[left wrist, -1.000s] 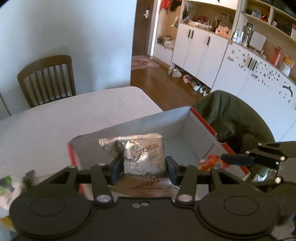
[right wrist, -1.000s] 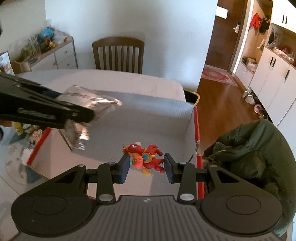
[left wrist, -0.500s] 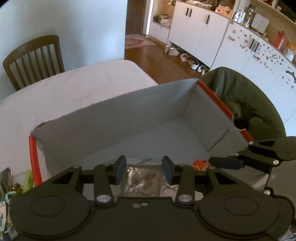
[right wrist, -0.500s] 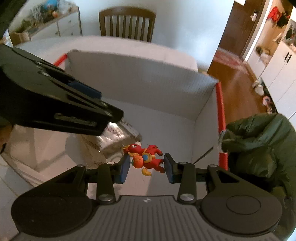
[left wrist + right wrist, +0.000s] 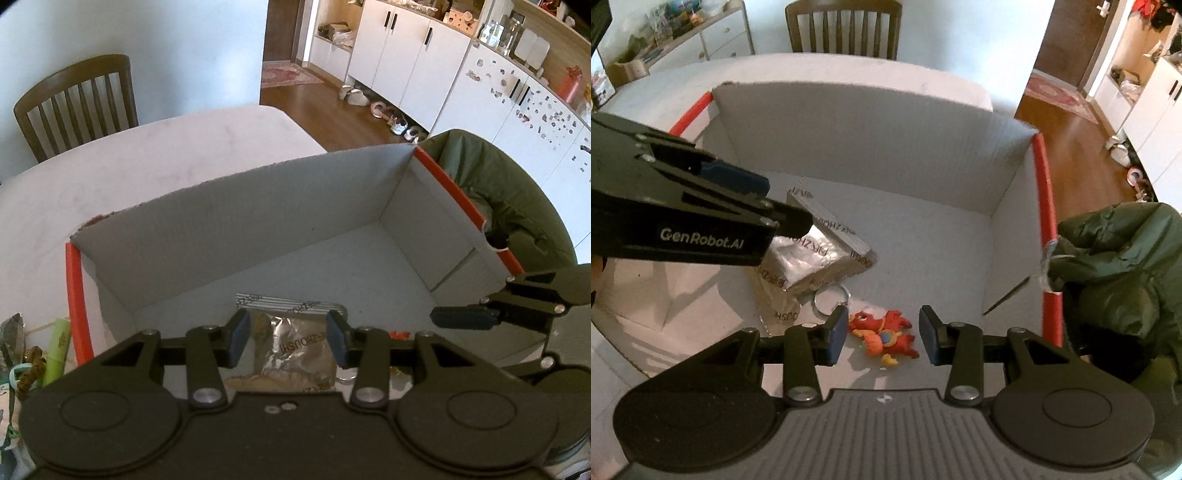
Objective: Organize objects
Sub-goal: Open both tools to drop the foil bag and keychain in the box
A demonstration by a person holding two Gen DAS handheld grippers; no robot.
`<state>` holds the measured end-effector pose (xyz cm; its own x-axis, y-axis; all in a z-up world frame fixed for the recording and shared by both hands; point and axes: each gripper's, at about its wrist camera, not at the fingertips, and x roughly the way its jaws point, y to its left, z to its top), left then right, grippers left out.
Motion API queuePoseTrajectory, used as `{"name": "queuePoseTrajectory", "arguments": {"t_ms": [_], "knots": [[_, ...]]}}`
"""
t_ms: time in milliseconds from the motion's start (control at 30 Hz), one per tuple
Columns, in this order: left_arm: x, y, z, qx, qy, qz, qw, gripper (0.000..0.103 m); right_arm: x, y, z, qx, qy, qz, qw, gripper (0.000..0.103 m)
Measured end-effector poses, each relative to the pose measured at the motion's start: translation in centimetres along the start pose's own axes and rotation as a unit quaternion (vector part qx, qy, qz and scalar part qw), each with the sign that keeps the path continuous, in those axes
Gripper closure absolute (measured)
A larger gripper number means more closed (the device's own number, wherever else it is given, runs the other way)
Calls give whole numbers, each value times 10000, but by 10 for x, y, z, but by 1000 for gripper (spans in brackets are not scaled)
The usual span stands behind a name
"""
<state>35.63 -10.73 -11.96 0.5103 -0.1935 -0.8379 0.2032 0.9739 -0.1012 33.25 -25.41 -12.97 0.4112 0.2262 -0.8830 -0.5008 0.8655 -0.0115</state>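
A white cardboard box with red edges sits on the table. On its floor lies a silver foil pouch, directly under my left gripper, which is open and holds nothing. In the right wrist view the same pouch lies left of centre in the box. A red and orange dragon keychain with a metal ring rests on the box floor. My right gripper hangs open over the keychain. The left gripper reaches in from the left above the pouch.
A green jacket is draped just outside the box's right wall. Small packets and a green item lie on the white table left of the box. A wooden chair stands at the far side.
My left gripper let go of the silver pouch, which now lies on the box floor. My right gripper then opened and the dragon keychain dropped onto the floor beneath it.
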Motion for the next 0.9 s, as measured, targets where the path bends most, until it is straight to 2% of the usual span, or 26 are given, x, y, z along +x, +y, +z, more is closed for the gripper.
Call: {"name": "queuePoseTrajectory", "arguments": {"t_ms": [200, 433, 900], "knots": [[-21, -4, 0, 9, -182, -77, 9998, 58, -27, -11, 4, 252, -409, 256, 9985, 60], [-58, -2, -11, -102, -522, -50, 9986, 58, -59, -11, -1, 428, -799, 290, 9955, 58], [-123, 22, -46, -188, -995, -64, 9948, 57, -108, 27, -14, 711, -1402, 379, 9868, 58]]}}
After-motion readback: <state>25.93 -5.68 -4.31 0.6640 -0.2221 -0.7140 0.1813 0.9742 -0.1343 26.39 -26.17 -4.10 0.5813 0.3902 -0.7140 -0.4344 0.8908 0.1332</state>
